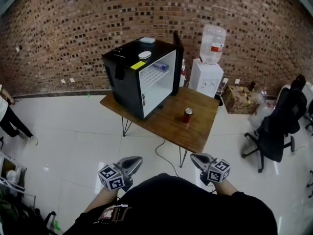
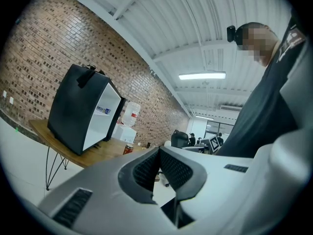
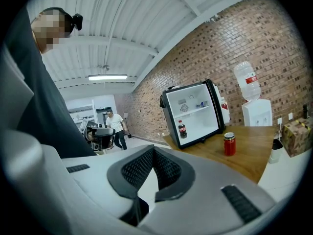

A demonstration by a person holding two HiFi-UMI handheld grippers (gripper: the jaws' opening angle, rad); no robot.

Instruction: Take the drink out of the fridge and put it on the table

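Observation:
A red drink can [image 1: 188, 115] stands upright on the wooden table [image 1: 200, 131], in front of the black mini fridge [image 1: 128, 72] whose door hangs open. The right gripper view shows the can [image 3: 229, 144], the fridge [image 3: 193, 112] and a dark cola bottle [image 3: 182, 129] on the fridge's lower shelf. In the left gripper view the can [image 2: 128, 149] is small beside the fridge [image 2: 83, 109]. Both grippers are held low near my body, well short of the table: the left gripper [image 1: 131, 164] and the right gripper [image 1: 199, 159] are shut and empty, pads together.
A water dispenser [image 1: 208, 70] stands behind the table. A black office chair [image 1: 279, 126] and cardboard boxes [image 1: 240, 99] are at the right. A cable [image 1: 164, 155] runs under the table across the white floor. A person [image 3: 115, 126] walks in the background; someone's leg [image 1: 14, 126] shows at left.

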